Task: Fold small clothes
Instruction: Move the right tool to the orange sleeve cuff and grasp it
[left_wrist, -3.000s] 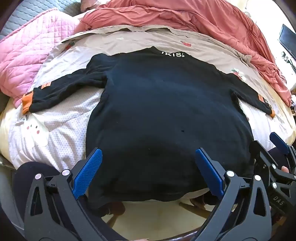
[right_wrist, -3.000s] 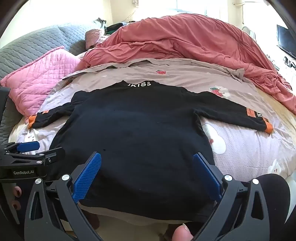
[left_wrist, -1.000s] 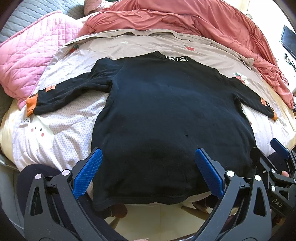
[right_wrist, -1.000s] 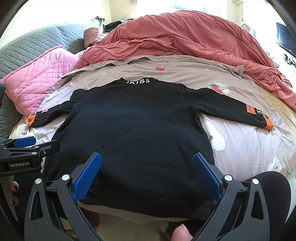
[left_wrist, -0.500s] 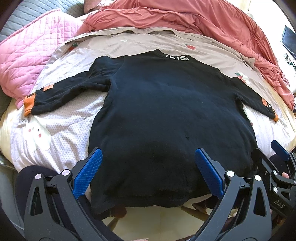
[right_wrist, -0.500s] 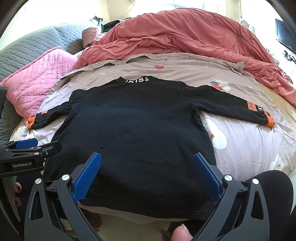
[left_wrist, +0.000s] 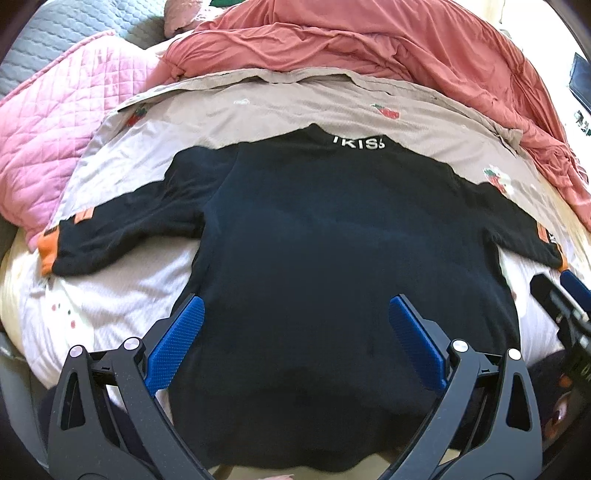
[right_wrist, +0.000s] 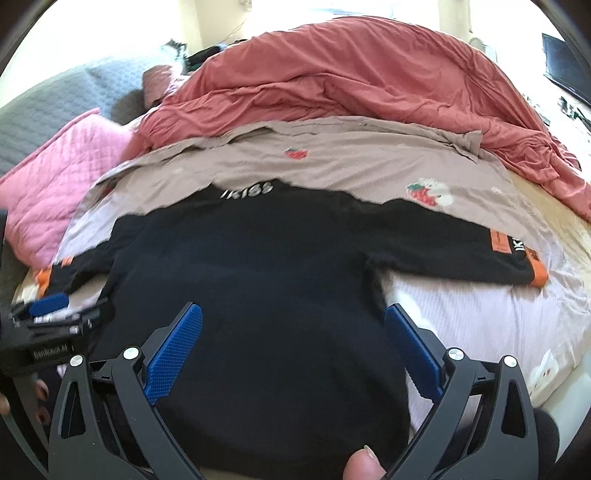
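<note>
Black knit fills the middle of the bed: a long-sleeved sweater (left_wrist: 332, 236) lies flat on its front, collar with white lettering at the far end, hem hanging over the near edge of the mattress. Both sleeves stretch out sideways, each ending in an orange cuff (right_wrist: 537, 271).

Beneath it is a pale bedsheet (right_wrist: 480, 317) printed with small strawberries and white animal shapes, taupe farther off and lighter near the edge. Beyond the collar a salmon-red duvet (right_wrist: 369, 77) is heaped across the far side of the bed. A pink quilted pillow (left_wrist: 48, 147) lies beyond the left sleeve, with a grey quilted headboard or cushion (right_wrist: 55, 96) behind it. A dark screen (right_wrist: 565, 70) shows at the far right of the room, against bright light from the window side.

The left gripper (left_wrist: 293, 339) hovers over the lower body of the sweater, its blue-padded fingers spread wide and holding nothing. The right gripper (right_wrist: 293, 343) hangs likewise over the lower right part of the garment, fingers spread apart and empty; the sweater's right side seam runs just ahead of its right pad. Each gripper shows at the edge of the other's view, side by side and near one another. A thumb tip (right_wrist: 364, 463) shows at the bottom of the right wrist view.
</note>
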